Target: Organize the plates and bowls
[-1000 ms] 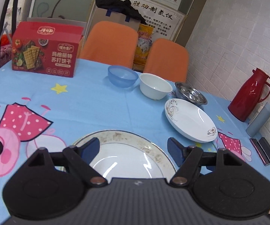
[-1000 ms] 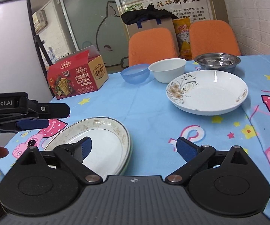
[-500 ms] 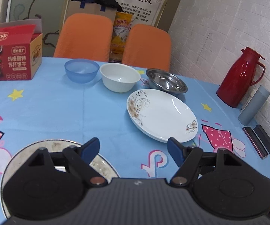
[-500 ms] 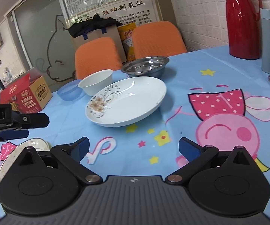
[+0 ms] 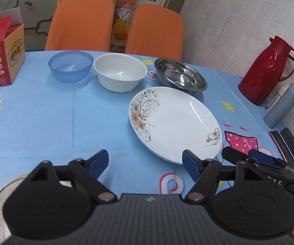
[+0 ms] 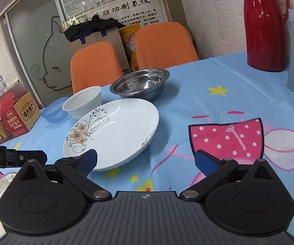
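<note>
Floral plate: glossy glazed ceramic, smooth. White bowl: glossy ceramic, ribbed outside. Steel bowl: polished metal, mirror-bright. Blue bowl: translucent plastic, satin. Tablecloth: matt printed cloth. Red thermos: glossy plastic. Cracker box: printed cardboard. Chairs: orange woven mesh. Wall: matt white brick.

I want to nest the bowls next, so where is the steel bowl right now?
The steel bowl sits at the table's far side, just right of the white bowl and directly behind the floral plate.
</note>
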Motion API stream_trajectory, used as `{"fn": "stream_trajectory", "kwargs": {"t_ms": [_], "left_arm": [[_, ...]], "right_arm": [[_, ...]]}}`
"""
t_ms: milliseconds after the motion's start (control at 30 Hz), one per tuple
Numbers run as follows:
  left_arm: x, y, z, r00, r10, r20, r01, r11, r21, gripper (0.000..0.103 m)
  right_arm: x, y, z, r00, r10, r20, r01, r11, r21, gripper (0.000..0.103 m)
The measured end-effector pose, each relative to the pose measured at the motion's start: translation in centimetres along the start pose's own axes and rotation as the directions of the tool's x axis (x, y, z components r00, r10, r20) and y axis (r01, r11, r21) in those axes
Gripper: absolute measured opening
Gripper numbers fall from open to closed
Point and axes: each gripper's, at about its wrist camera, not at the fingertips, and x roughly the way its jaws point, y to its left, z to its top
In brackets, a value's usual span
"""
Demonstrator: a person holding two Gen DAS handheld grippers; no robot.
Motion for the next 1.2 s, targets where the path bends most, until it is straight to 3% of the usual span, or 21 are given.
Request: {"fn": "stream_trajectory", "kwargs": {"t_ms": [267, 433, 600, 900, 1033, 1167, 1200], "left_arm": [[6.2, 0.1, 4.0, 0.996, -0.042, -0.079, 0.041, 0.999, -0.019, 0.072], [10.3, 0.4, 4.9, 0.985, -0.016, -0.169, 0.007, 0.998, -0.057, 0.072], [10.7, -0.6, 4.7, 0.989, 0.027, -0.144, -0.024, 1.000, 0.017, 0.072], [10.5, -0.3, 4.7, 0.994, 0.016, -0.108, -0.018, 1.000, -0.023, 0.072], [10.4, -0.9, 4.1, 0.996, 0.019, -0.090, -0.018, 1.000, 0.017, 0.071], [10.3, -1.3, 3.7, 0.996, 0.044, -0.076, -0.040, 0.998, 0.052, 0.068], [10.3, -1.4, 3.7, 0.996, 0.054, -0.072, -0.050, 0.997, 0.057, 0.062]], "right_arm": [[5.8, 1.2, 1.9, 0.997, -0.061, -0.055, 0.051, 0.984, -0.169, 0.103], [8.3, 1.4, 1.8, 0.991, -0.064, -0.118, 0.038, 0.977, -0.210, 0.103], [8.3, 0.9, 1.6, 0.993, -0.026, -0.115, 0.003, 0.981, -0.195, 0.103], [8.6, 1.4, 2.1, 0.990, -0.004, -0.141, -0.024, 0.980, -0.199, 0.103], [8.7, 2.3, 1.5, 0.992, 0.010, -0.126, -0.039, 0.972, -0.230, 0.103], [8.5, 1.7, 1.7, 0.992, 0.016, -0.122, -0.042, 0.975, -0.217, 0.103], [8.6, 1.7, 1.6, 0.993, 0.010, -0.118, -0.036, 0.975, -0.218, 0.103]]}}
